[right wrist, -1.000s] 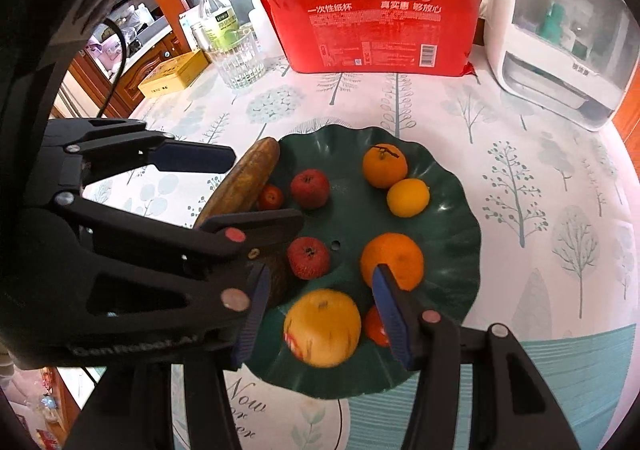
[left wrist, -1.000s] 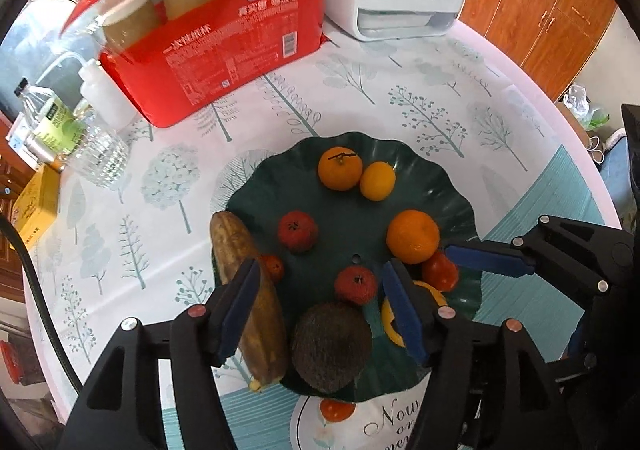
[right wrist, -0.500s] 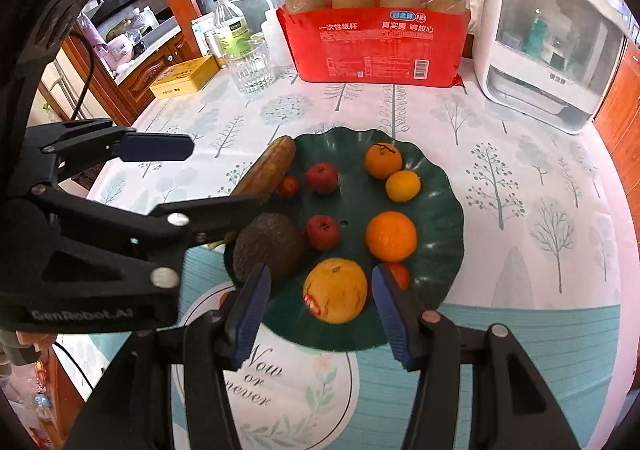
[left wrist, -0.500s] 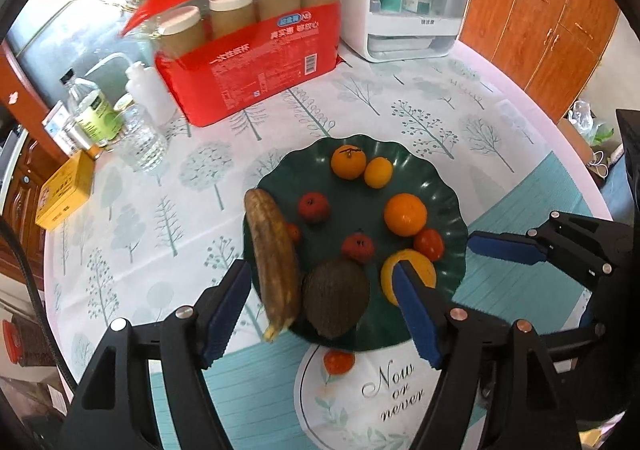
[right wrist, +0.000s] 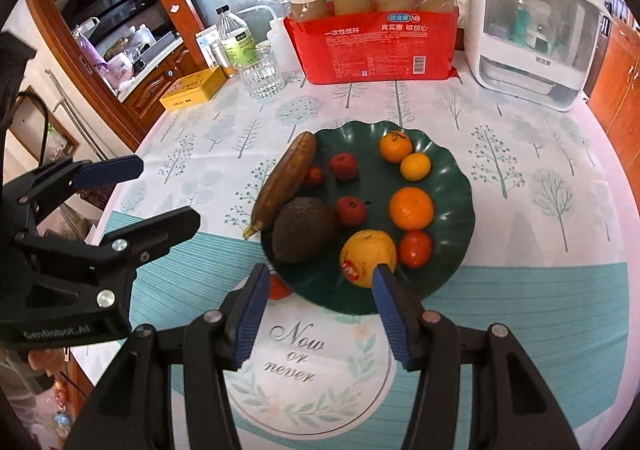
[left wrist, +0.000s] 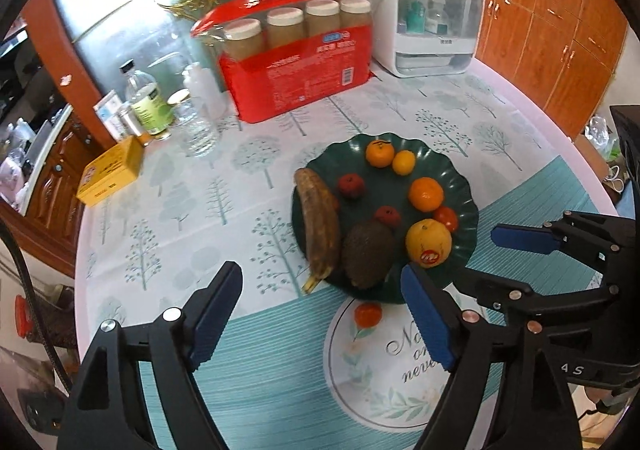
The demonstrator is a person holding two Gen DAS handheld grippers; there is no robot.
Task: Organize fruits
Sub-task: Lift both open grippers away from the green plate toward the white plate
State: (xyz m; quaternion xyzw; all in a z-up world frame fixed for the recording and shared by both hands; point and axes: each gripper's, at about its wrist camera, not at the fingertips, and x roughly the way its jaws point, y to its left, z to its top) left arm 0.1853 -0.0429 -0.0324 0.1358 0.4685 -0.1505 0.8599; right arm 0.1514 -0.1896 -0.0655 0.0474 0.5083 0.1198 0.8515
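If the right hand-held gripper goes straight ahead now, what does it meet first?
Probably the green plate's near rim, then the avocado or the stickered orange. The right hand-held gripper is open; depth is unclear.

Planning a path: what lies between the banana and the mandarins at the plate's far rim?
One small red fruit sits between the banana and mandarins, shown in the right wrist view.

left gripper (left wrist: 320, 314) jaws apart, right gripper (right wrist: 318, 308) likewise

On the plate (right wrist: 452, 206) the banana (right wrist: 286, 180) lies left, the avocado (right wrist: 302, 230) beside it, oranges (right wrist: 411, 208) right.
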